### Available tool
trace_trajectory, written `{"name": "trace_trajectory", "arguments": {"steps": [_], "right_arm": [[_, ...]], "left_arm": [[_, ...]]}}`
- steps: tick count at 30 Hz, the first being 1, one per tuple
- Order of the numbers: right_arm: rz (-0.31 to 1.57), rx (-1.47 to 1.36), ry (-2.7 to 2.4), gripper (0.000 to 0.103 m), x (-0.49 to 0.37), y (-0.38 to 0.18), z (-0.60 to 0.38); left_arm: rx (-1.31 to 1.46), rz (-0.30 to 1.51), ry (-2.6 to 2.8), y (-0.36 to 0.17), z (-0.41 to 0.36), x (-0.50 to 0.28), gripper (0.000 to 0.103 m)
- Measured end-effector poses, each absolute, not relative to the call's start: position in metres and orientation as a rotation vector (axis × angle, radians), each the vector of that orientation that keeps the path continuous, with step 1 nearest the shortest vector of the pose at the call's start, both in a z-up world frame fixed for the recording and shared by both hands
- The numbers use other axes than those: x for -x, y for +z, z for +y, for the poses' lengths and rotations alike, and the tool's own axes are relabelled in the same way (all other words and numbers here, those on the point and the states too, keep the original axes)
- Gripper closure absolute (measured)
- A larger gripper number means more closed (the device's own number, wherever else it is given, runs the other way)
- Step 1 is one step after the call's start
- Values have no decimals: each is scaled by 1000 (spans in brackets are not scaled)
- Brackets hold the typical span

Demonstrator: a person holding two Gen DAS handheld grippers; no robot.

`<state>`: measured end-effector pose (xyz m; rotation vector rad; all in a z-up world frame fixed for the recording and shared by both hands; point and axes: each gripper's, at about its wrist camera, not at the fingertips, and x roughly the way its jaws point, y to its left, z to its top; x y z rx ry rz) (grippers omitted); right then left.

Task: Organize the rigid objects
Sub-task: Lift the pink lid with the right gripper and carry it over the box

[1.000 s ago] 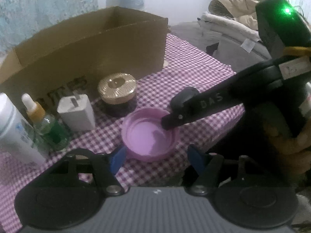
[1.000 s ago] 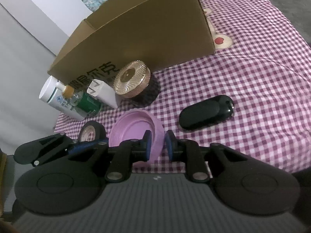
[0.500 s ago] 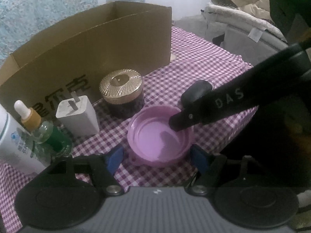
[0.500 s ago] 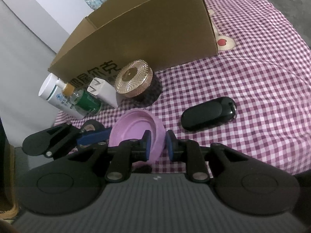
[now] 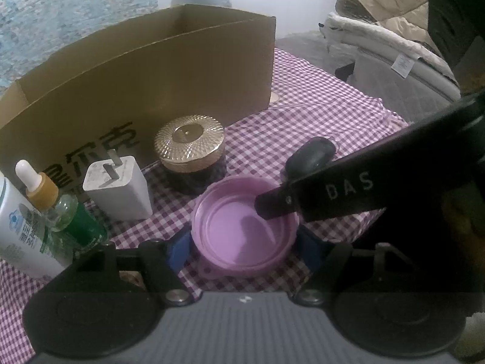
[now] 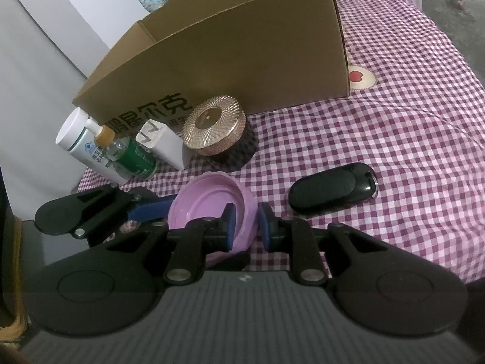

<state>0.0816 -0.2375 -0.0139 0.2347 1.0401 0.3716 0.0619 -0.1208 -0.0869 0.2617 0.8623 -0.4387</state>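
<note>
A pink plastic lid [image 5: 245, 227] lies open side up on the checked cloth. My left gripper [image 5: 245, 247] is open, its blue pads on either side of the lid. My right gripper [image 6: 246, 223] is shut on the lid's right rim [image 6: 247, 209], one finger inside and one outside; it reaches in from the right in the left wrist view [image 5: 282, 203]. An open cardboard box [image 6: 230, 54] stands behind. In front of it are a gold-lidded jar [image 5: 191, 154], a white charger [image 5: 116, 188], a dropper bottle [image 5: 60, 212] and a white bottle [image 5: 18, 233].
A black key fob [image 6: 332, 192] lies on the cloth right of the lid. The purple checked cloth [image 6: 409, 106] stretches to the right. Piled bedding [image 5: 394, 36] lies beyond the table. The table's left edge [image 6: 81, 182] is near the bottles.
My left gripper has moved forward, so its pads now sit beside the pink lid. My right gripper has kept its hold on the lid's rim.
</note>
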Motion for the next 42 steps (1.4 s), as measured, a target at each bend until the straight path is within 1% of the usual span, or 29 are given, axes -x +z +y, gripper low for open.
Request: {"name": "trace_trajectory", "arguments": {"steps": [4, 10, 19, 26, 30, 34, 37, 42], "right_arm": [[1038, -238, 373, 88, -81, -12, -238], [988, -214, 382, 88, -70, 10, -232], [832, -155, 459, 87, -66, 73, -212], [759, -112, 576, 87, -108, 117, -184], [793, -108, 634, 87, -154, 133, -166], [877, -116, 656, 87, -212, 136, -144], [965, -164, 659, 87, -258, 123, -133], [1105, -300, 621, 87, -331, 90, -123]], "left_arm": [[-253, 846, -432, -82, -118, -58, 29], [-251, 780, -414, -62, -115, -45, 29], [-265, 621, -344, -1, -98, -35, 29], [-297, 569, -242, 44, -78, -67, 29], [-294, 612, -226, 63, -62, -108, 29], [-272, 724, -242, 72, -42, -168, 29], [-239, 830, -249, 67, -29, -214, 29], [-216, 986, -230, 40, -21, -266, 29]]}}
